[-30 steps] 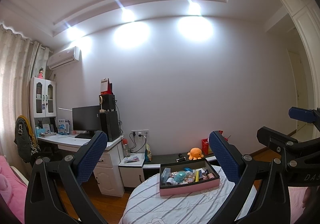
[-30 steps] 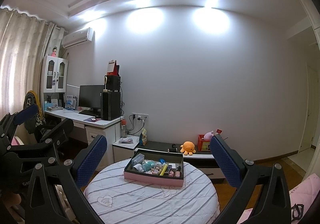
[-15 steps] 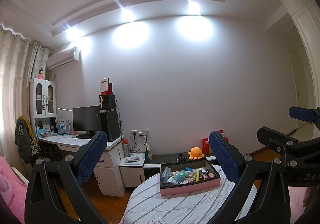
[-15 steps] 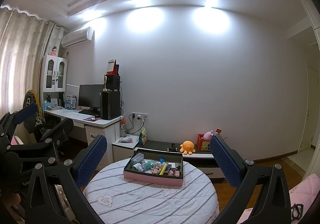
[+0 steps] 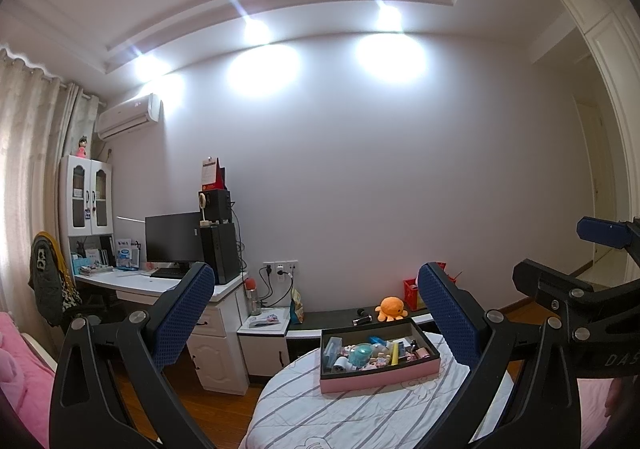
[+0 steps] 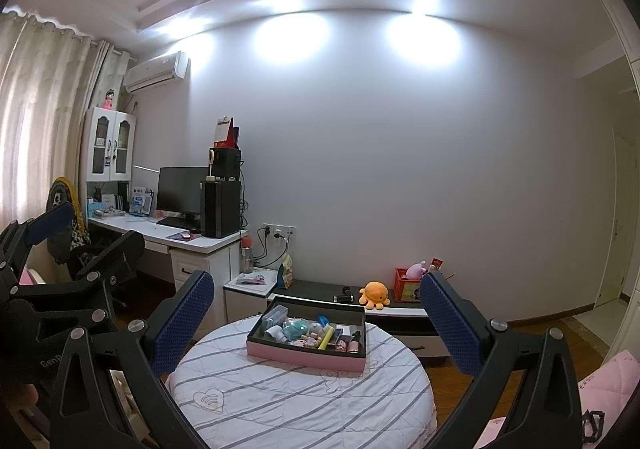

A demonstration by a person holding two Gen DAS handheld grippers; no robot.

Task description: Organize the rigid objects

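A pink box with a dark inside sits on a round table with a striped white cloth. It holds several small toys and items, among them a teal round toy and a yellow stick. My left gripper is open and empty, held well back from the box. My right gripper is open and empty too, also far from it. The right gripper shows at the right edge of the left wrist view, the left gripper at the left edge of the right wrist view.
A white desk with a monitor and a black tower stands at the left wall. A low cabinet behind the table carries an orange plush octopus and a red box. Pink bedding lies at the left.
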